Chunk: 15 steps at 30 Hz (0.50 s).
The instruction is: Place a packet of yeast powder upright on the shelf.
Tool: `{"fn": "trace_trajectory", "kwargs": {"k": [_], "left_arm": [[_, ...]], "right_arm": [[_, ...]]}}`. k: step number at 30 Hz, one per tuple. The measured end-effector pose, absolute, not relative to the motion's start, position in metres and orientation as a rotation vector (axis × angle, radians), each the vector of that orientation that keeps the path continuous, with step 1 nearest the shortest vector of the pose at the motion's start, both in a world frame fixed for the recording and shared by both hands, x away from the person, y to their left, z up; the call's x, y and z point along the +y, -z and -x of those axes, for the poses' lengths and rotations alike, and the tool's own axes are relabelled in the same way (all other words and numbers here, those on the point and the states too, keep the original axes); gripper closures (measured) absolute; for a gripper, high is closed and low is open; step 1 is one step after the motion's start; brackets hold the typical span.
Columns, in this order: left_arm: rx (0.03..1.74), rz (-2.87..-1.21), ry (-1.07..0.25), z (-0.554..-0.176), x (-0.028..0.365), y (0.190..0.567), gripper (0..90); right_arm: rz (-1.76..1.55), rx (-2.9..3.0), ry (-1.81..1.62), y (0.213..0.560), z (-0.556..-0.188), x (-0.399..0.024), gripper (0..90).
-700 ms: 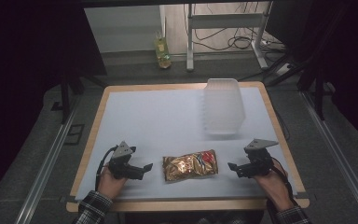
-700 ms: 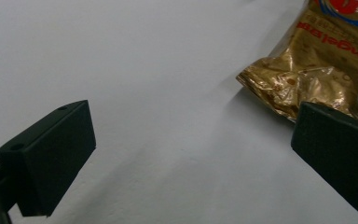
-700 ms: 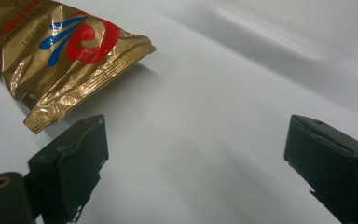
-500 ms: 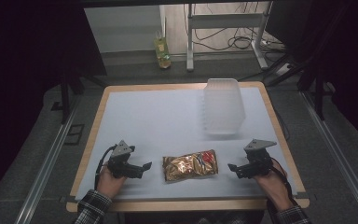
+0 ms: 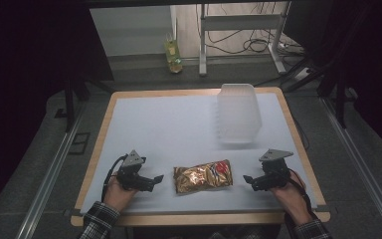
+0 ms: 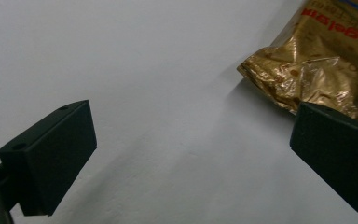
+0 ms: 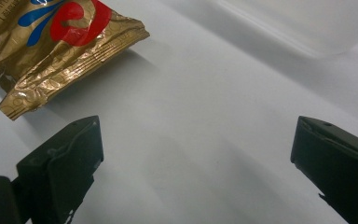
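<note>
A gold foil snack bag [image 5: 202, 176] with red and blue print lies flat near the table's front edge, between the two hands. My left gripper [image 5: 155, 179] rests on the table just left of the bag, open, its jaws wide apart with nothing between them. In the left gripper view the bag [image 6: 318, 60] lies at the upper right, beyond the right jaw. My right gripper [image 5: 248, 181] sits right of the bag, also open and holding nothing. The bag's crimped end [image 7: 60, 56] shows at the upper left of the right gripper view.
A clear plastic container [image 5: 237, 112] stands on the white table top [image 5: 169, 129] at the back right; its wall [image 7: 303, 23] shows in the right gripper view. A yellow-green bottle [image 5: 173, 54] stands on the floor behind the table, next to a metal stand [image 5: 238, 35].
</note>
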<state>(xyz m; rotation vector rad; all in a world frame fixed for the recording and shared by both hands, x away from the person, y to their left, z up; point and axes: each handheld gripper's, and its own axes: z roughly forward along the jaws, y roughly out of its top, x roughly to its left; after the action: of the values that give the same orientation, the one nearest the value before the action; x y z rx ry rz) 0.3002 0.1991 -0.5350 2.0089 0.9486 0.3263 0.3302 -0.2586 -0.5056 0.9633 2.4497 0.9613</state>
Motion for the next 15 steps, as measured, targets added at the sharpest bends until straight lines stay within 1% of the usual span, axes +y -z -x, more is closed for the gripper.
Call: {"fn": "trace_trajectory", "kwargs": {"k": [4, 6, 7, 8, 9, 10, 12, 13, 15], "left_arm": [[0.937, -2.007, -0.341, -0.299, 0.198, 0.532, 2.6], [0.925, -2.015, -0.348, -0.299, 0.197, 0.531, 5.2], [0.918, -2.016, -0.349, -0.298, 0.196, 0.530, 8.4], [0.909, -2.016, -0.344, -0.298, 0.195, 0.529, 8.4], [0.901, -2.013, -0.337, -0.297, 0.195, 0.528, 11.7], [0.887, -2.000, -0.320, -0.296, 0.194, 0.526, 18.8], [0.880, -1.993, -0.306, -0.295, 0.193, 0.525, 24.8], [0.870, -1.987, -0.296, -0.295, 0.193, 0.524, 24.8], [0.852, -1.981, -0.285, -0.294, 0.192, 0.522, 30.8]], "right_arm": [[-0.956, 2.452, -0.960, 0.506, -0.330, -0.258, 2.5], [-0.953, 2.454, -0.955, 0.506, -0.330, -0.258, 2.5], [-0.952, 2.453, -0.954, 0.506, -0.330, -0.258, 2.5], [-0.952, 2.453, -0.954, 0.506, -0.330, -0.258, 2.5], [-0.953, 2.454, -0.954, 0.506, -0.330, -0.258, 2.5], [-0.952, 2.454, -0.954, 0.506, -0.330, -0.258, 2.5], [-0.949, 2.451, -0.959, 0.505, -0.330, -0.258, 2.5], [-0.949, 2.451, -0.959, 0.505, -0.330, -0.258, 2.5], [-0.946, 2.447, -0.961, 0.505, -0.330, -0.257, 2.5]]}}
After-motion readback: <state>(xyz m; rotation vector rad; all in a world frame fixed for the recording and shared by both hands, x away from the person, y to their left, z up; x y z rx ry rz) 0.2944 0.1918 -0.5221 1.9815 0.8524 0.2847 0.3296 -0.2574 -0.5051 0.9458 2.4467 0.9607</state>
